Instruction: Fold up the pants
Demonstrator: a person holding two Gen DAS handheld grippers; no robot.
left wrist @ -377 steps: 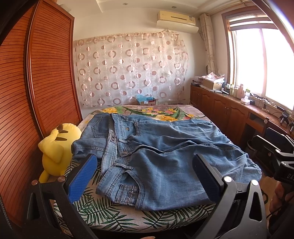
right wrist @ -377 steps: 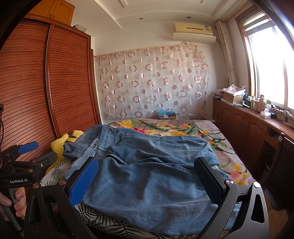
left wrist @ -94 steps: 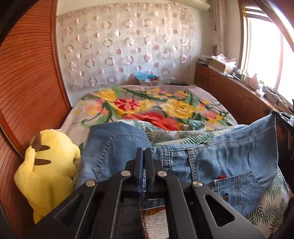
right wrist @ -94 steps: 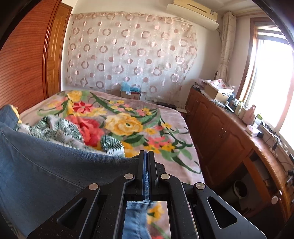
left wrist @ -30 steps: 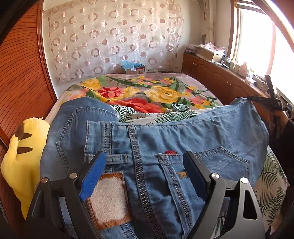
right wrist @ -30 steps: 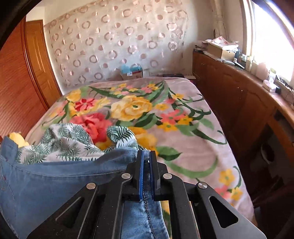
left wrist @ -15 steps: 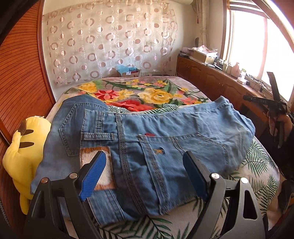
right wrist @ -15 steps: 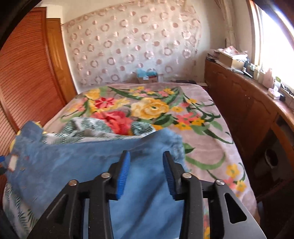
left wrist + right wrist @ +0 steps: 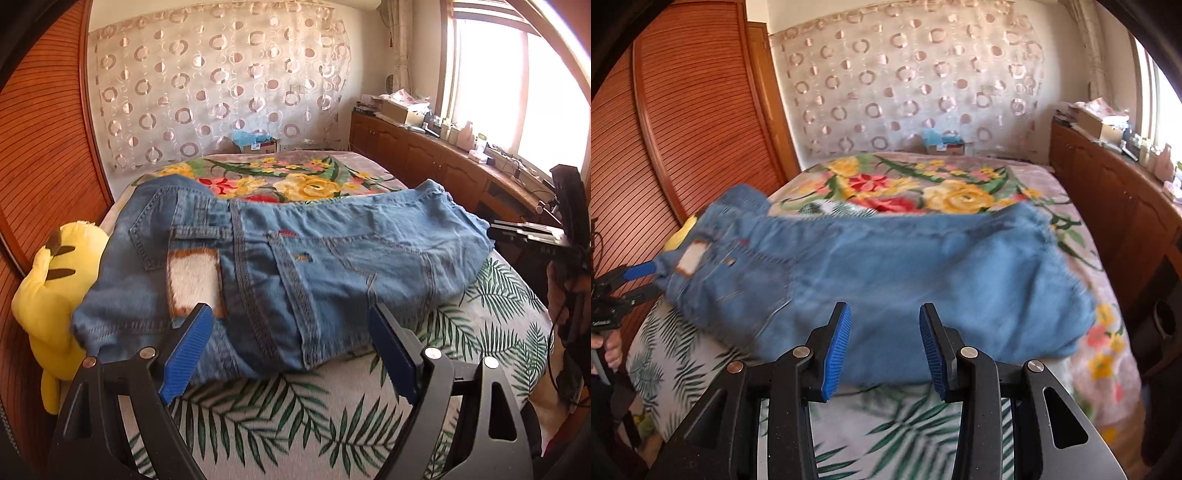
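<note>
Your left gripper [image 9: 288, 350] has its jaws wide apart and holds nothing; the blue pads [image 9: 186, 354] sit just short of the near edge of the jeans [image 9: 295, 266], not touching the denim as far as the left wrist view shows. Directly under and ahead of those jaws is the leaf-print sheet [image 9: 295, 417], then the folded jeans lying across the bed, back side up: waistband end off past your left pad, the white fuzzy brand patch [image 9: 194, 280] just beyond that pad, a back pocket [image 9: 332, 273] between the two pads further out. Left of the left pad, a yellow plush toy [image 9: 48, 291] sits against the waistband end of the jeans. Your right gripper [image 9: 882, 345] has its jaws partly apart, a narrower gap than the left, also empty; pads hover above the near edge of the jeans, contact cannot be told because the right wrist view is motion-blurred. From there the jeans span left to right ahead of the jaws, with the patch end far off to the left. Beyond the jeans in both views lies the floral blanket [image 9: 942, 192], then the circle-pattern curtain [image 9: 923, 85]. The right gripper also shows at the right edge of the left wrist view, off to the side of the bed.
</note>
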